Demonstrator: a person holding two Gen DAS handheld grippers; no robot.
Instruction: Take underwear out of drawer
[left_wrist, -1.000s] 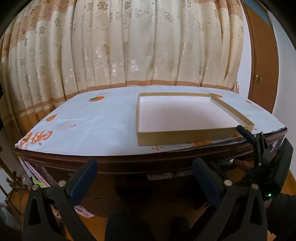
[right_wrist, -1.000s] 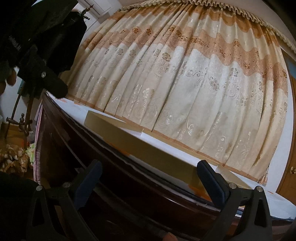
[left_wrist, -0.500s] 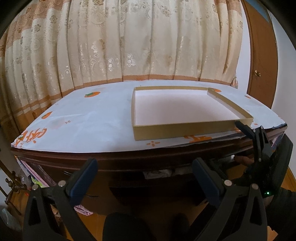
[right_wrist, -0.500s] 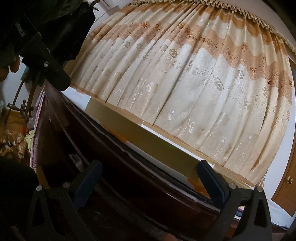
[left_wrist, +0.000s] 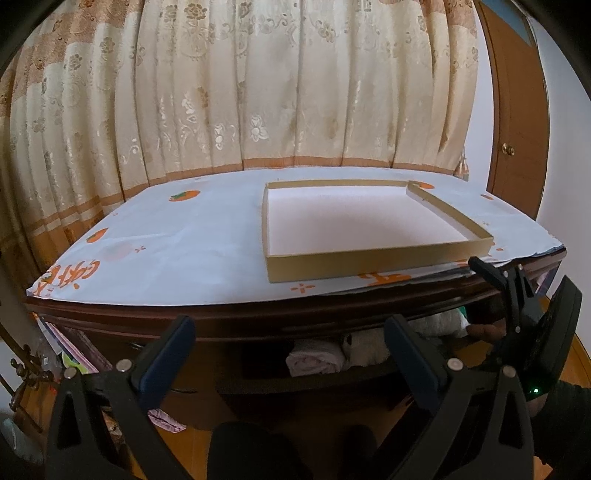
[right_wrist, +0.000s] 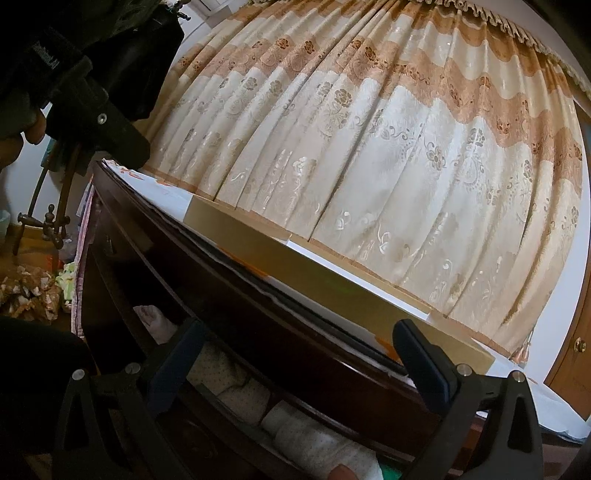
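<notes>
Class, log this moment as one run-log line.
drawer: partly open | rolled underwear: inside | left gripper: open | right gripper: open | shallow box: on tabletop

Drawer (left_wrist: 303, 373) dark wood, partly open under tabletop, lower centre of frame. Rolled underwear (left_wrist: 314, 360) inside, pale pink and white bundles lying side by side.

**A lived-in room in a home**

Heavy cream and tan floral curtains (left_wrist: 258, 92) hang across the whole back wall, topped by a fringed valance in the right wrist view. A dark wooden table (left_wrist: 258, 321) wears a white cloth printed with orange fruit (left_wrist: 166, 251). Its open drawer (left_wrist: 332, 373) holds rolled garments (left_wrist: 314, 362). A brown panelled door with a brass knob (left_wrist: 517, 110) stands at the right, over a wooden floor.
</notes>
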